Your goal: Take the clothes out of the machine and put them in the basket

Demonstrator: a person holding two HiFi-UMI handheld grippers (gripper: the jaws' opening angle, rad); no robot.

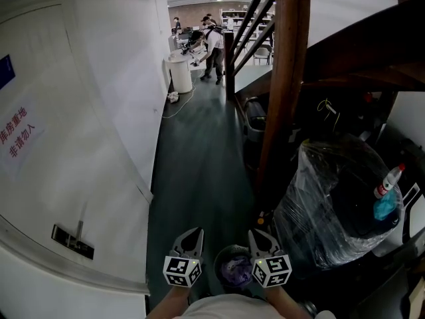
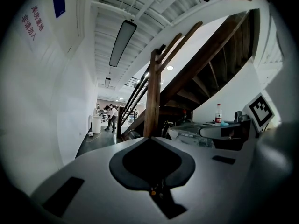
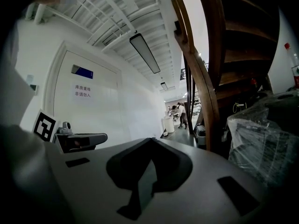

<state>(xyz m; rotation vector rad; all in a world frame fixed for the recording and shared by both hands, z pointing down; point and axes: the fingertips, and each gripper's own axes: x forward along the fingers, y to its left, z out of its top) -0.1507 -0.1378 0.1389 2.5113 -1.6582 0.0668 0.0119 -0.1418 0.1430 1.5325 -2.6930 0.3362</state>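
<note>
Your left tool [image 1: 191, 236] and right tool [image 1: 260, 238] are both clenched, jaw tips together with nothing between them. You hold them side by side, pointing along the dark floor [image 1: 199, 158] of a corridor. On the floor between them sits a round bin [image 1: 234, 266] with something purplish inside; I cannot tell if it is the basket. A wooden post [image 1: 285, 78] stands ahead on the right, just beside a plastic-wrapped bundle [image 1: 332, 205]. A white door [image 1: 60, 111] is on your left.
</note>
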